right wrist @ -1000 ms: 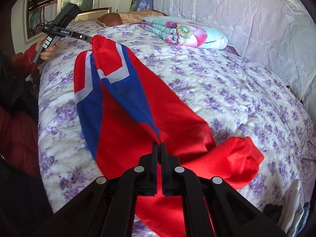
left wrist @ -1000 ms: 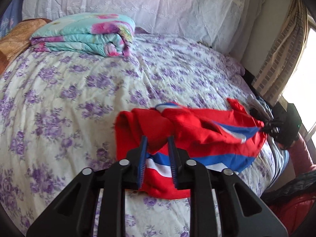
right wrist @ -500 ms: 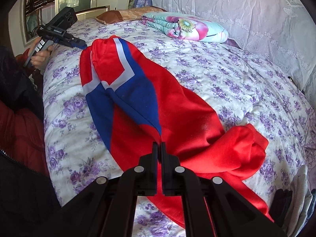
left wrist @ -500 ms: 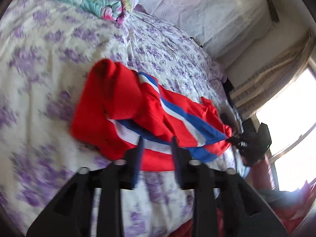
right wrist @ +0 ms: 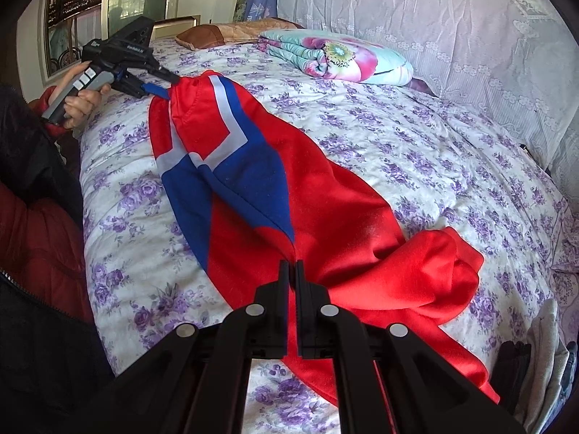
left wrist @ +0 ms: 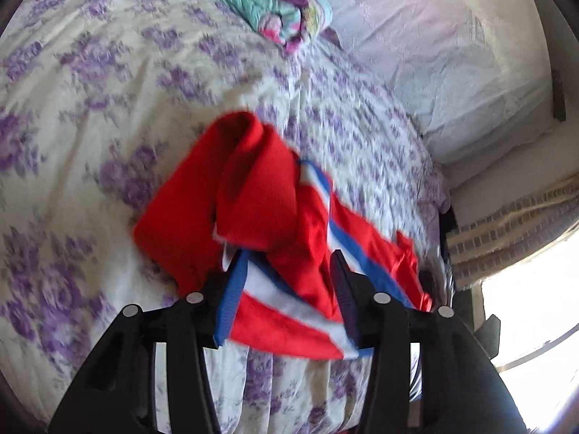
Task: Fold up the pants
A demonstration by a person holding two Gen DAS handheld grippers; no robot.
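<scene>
The left gripper (left wrist: 286,282) has just been opening its jaws around the pants (right wrist: 275,195); the right gripper (right wrist: 293,271) pinches them on the bed (right wrist: 452,152).

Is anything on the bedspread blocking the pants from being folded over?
Nothing visible does. The red, blue and white fleece pants lie on open purple-flowered bedspread; the folded floral quilt sits apart near the headboard.

The pants (right wrist: 289,188) lie stretched across the bed (right wrist: 452,152), near its front edge. A folded quilt (right wrist: 336,58) sits behind them toward the headboard, a pillow (right wrist: 213,32) to its left. In the right wrist view, clothes (right wrist: 542,343) lie at the bed's right edge.
</scene>
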